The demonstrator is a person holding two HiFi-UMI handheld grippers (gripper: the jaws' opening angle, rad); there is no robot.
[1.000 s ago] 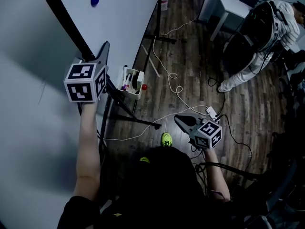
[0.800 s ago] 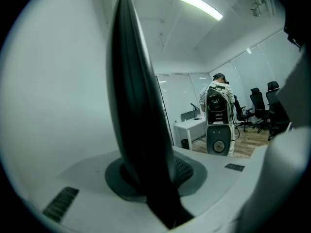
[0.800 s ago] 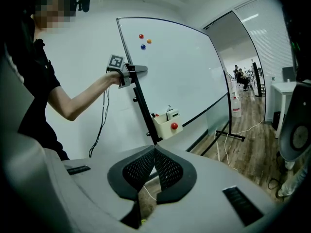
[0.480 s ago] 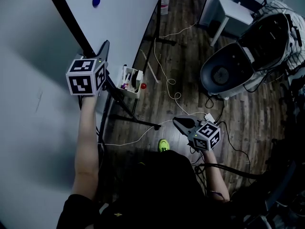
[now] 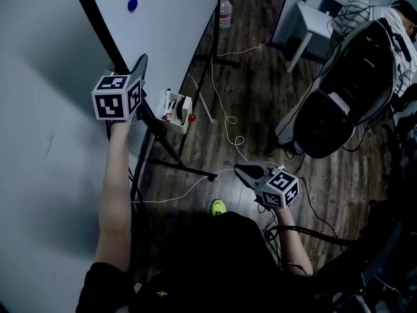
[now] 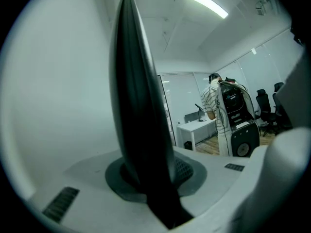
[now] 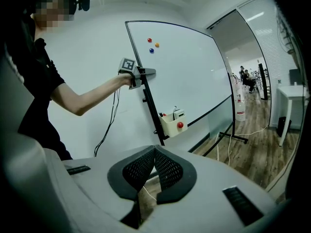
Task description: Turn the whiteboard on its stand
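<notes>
left gripper (image 5: 139, 66) jaws still clamped on whiteboard (image 5: 169, 25) frame, right gripper (image 5: 241, 169) jaws closed, empty, person with backpack (image 5: 352, 77) closer

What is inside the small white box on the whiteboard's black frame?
Marker pens and a white block stick out of the white box; deeper contents are hidden.

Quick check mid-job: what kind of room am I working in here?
Most likely an office or meeting room: a large white whiteboard on a black stand, a white desk by the wall, and black office chairs further back near glass partitions.
</notes>
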